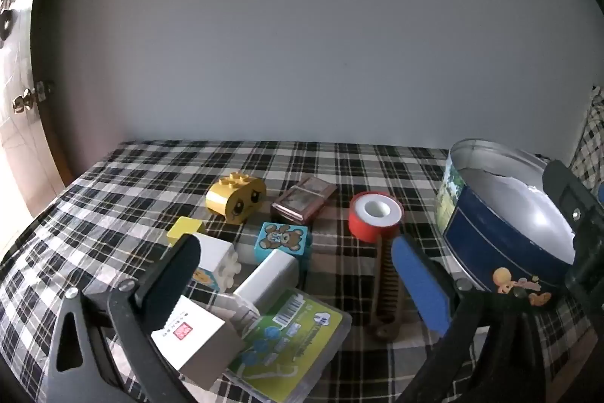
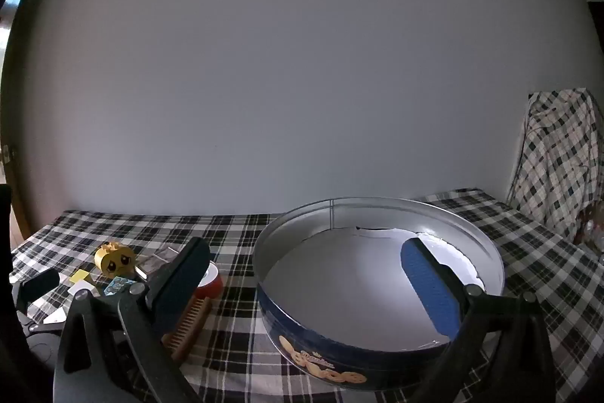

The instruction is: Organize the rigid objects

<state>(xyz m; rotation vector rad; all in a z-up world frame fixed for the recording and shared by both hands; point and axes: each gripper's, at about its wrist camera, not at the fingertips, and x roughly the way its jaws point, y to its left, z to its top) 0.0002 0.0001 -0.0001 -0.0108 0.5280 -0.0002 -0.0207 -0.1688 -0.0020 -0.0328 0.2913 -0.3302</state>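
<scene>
My left gripper (image 1: 298, 276) hangs open over a heap of small objects on the checked cloth, holding nothing. In the heap are a white rectangular block (image 1: 271, 276), a teddy-bear cube (image 1: 281, 240), a white studded brick (image 1: 215, 257), a green plastic case (image 1: 290, 338) and a white-grey box (image 1: 196, 338). Further back lie a yellow face brick (image 1: 236, 199), a brown case (image 1: 304, 203) and a red tape roll (image 1: 373, 220). A brown comb (image 1: 385, 289) lies by the blue finger. My right gripper (image 2: 307, 282) is open and empty above the near rim of the round blue tin (image 2: 302, 338).
The tin (image 1: 502, 225) holds only a white liner and stands to the right of the heap. The wall runs right behind the table. A checked cloth bundle (image 2: 558, 157) hangs at the far right. A door with a brass knob (image 1: 22, 101) is at the left.
</scene>
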